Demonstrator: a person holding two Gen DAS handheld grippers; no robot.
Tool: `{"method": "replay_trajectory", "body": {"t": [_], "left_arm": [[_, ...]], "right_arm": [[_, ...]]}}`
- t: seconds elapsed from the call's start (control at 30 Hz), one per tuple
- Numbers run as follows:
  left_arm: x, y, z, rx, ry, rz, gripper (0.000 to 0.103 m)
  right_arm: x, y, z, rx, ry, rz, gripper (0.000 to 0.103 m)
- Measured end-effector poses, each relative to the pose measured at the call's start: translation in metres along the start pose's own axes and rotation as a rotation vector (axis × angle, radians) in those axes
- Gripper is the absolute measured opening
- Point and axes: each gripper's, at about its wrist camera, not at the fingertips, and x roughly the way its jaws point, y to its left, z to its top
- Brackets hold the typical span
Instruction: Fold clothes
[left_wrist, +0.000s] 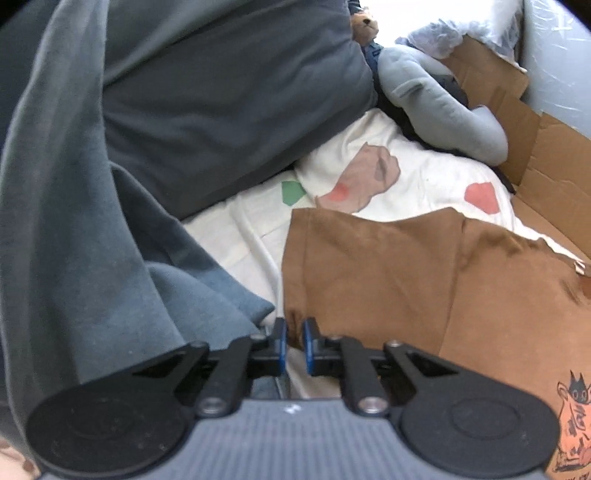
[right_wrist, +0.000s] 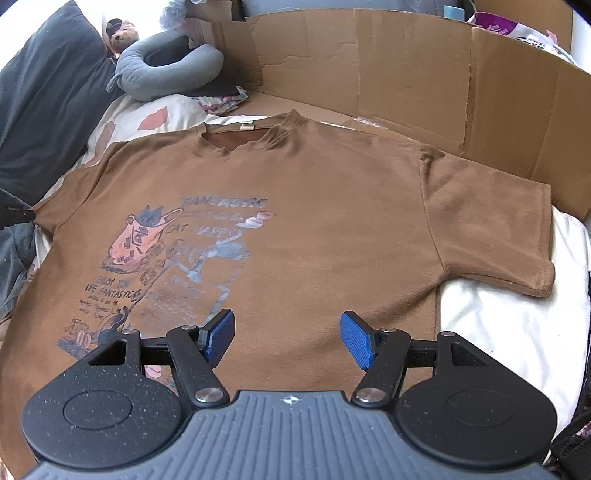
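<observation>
- Brown T-shirt (right_wrist: 314, 221) lies spread front-up on a white printed bedsheet (right_wrist: 498, 332), neck hole toward the cardboard, both short sleeves out to the sides; its printed cat graphic (right_wrist: 147, 240) with lettering sits on the picture-left half of the chest.
- White printed bedsheet carries pink and green patches and shows around the shirt's edges in both views.
- Flattened cardboard (right_wrist: 406, 74) stands as a low wall behind the shirt's collar and along its far side.
- Dark grey pillow (left_wrist: 221, 110) rests at the head of the bed, with a grey-blue blanket (left_wrist: 74, 240) bunched just beside the shirt's sleeve in the left wrist view.
- Grey neck pillow (right_wrist: 166, 74) sits near the dark pillow, and a small teddy bear (right_wrist: 123, 35) is propped behind it.
- Right gripper (right_wrist: 288, 336) hangs over the shirt's lower middle with its blue pads (right_wrist: 221, 336) spread wide apart; nothing sits between them.
- Left gripper (left_wrist: 294, 343) has its blue pads drawn nearly together at the hem edge of the shirt's sleeve, a fold of brown cloth pinched in the narrow gap.
</observation>
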Motion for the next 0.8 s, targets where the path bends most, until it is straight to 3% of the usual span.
{"method": "replay_trajectory", "body": {"t": [0.3,0.4,0.53,0.8], "left_arm": [[0.012,-0.004,-0.009,0.062,0.063,0.067,0.010],[0.014,-0.010,-0.010,0.100,0.081,0.087,0.017],[0.000,-0.014,-0.007,0.128,0.035,0.095,0.030],[0.001,-0.022,0.017,0.204,-0.006,0.043,0.034]], "right_arm": [[0.003,-0.001,-0.003,0.001,0.014,-0.003,0.069],[0.004,-0.001,-0.003,-0.001,0.016,-0.001,0.069],[0.004,-0.001,-0.004,-0.006,0.015,0.003,0.069],[0.004,-0.008,-0.003,-0.013,0.009,-0.011,0.069]]}}
